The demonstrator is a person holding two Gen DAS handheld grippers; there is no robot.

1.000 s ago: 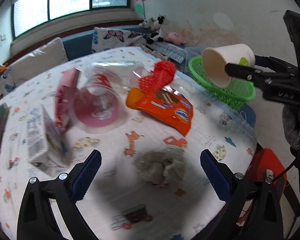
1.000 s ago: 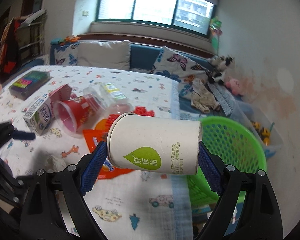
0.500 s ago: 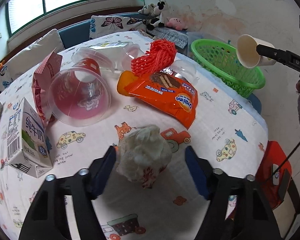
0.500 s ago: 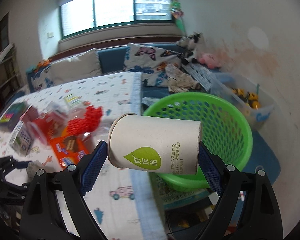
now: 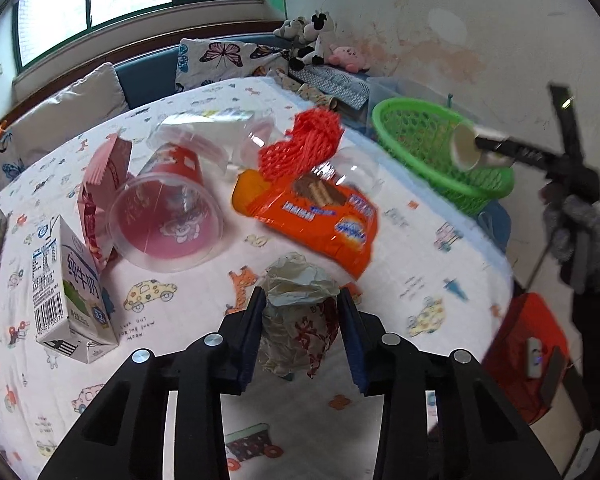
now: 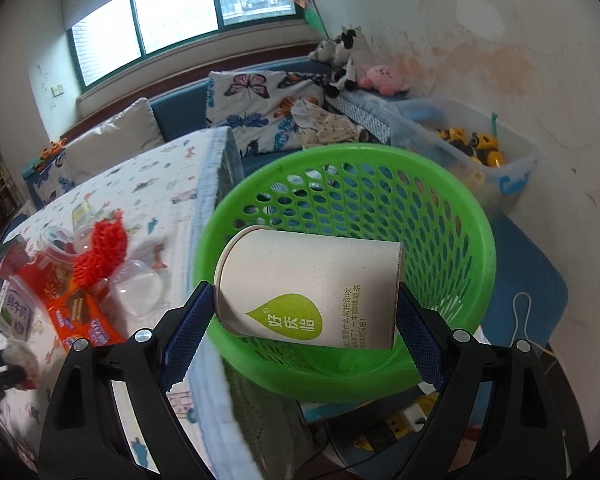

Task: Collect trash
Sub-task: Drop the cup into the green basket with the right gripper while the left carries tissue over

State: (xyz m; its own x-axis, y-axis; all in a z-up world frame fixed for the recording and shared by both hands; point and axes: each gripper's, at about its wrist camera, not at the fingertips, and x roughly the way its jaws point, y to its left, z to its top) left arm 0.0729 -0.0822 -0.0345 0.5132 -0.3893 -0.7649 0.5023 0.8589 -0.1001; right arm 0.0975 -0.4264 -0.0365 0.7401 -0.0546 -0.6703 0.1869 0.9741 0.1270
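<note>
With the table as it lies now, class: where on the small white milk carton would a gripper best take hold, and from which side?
Grip the white milk carton across its two broad flat faces, around mid-height, coming down from above. It stands upright and is box-shaped, so those parallel faces probably suit flat pads. The pink pleated wrapper and the clear red-printed plastic cup crowd its far side, so sideways approaches look tighter.

Layout around the basket (image 6: 476, 240)
Basket off the surface's (image 5: 400, 248) edge; paper cup (image 6: 312, 288) over basket; crumpled wrapper (image 5: 296, 304), snack packet (image 5: 320, 216) on the surface beside it.
</note>
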